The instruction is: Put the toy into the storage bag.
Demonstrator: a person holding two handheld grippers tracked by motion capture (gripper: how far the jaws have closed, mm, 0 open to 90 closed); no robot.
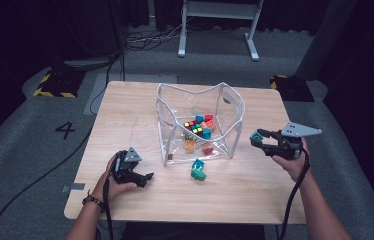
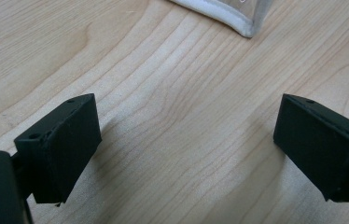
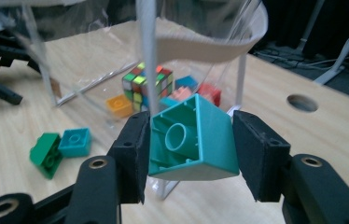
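Right tool clamped on a teal brick beside the clear bag; left tool wide, empty, over the table

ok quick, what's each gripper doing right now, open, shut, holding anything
Left gripper: open, jaws wide apart over the bare table, holding nothing.
Right gripper: shut on a teal block, held up beside the clear bag.

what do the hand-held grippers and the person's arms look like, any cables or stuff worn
Both the left hand-held gripper and the right hand-held gripper are black with blocky black pads, each topped by a grey three-cornered plate and trailing a black cable. The forearms are bare; a dark beaded bracelet sits on the left wrist.
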